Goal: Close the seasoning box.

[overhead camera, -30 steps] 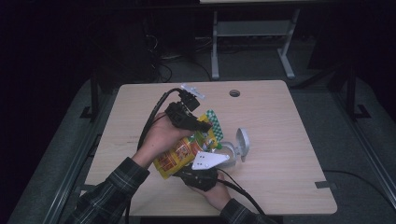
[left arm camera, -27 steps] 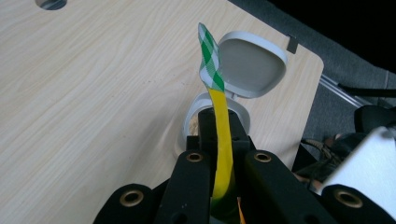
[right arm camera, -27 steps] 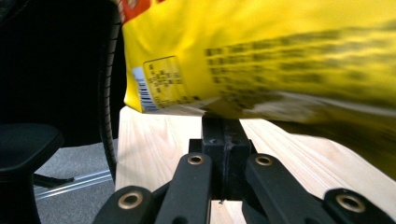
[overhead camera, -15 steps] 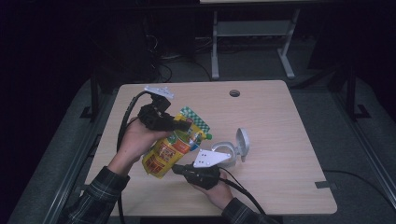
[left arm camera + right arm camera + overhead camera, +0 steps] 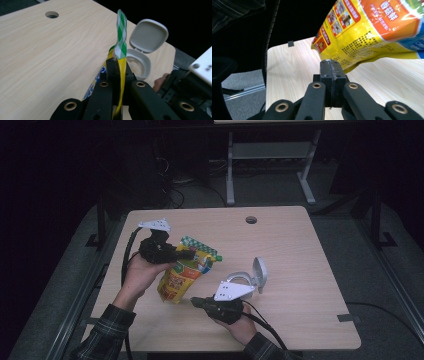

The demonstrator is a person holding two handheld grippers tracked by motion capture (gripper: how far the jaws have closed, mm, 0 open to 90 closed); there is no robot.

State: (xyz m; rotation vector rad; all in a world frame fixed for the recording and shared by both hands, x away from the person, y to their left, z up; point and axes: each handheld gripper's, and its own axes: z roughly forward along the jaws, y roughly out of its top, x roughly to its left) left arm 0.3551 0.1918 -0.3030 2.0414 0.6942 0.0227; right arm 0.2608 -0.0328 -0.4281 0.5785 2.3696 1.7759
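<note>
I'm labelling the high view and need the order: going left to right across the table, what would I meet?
left gripper shut on the pouch's top → yellow snack pouch → right gripper, shut and empty → open white container → hole in the table

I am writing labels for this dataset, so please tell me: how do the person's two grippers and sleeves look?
Both grippers are black, each with two black jaws joined by links with brass-coloured rivets. The left gripper and the right gripper each carry a pale three-cornered plate on top, with small holes. A thick black cable trails from each. The sleeves are dark plaid with thin light lines.
</note>
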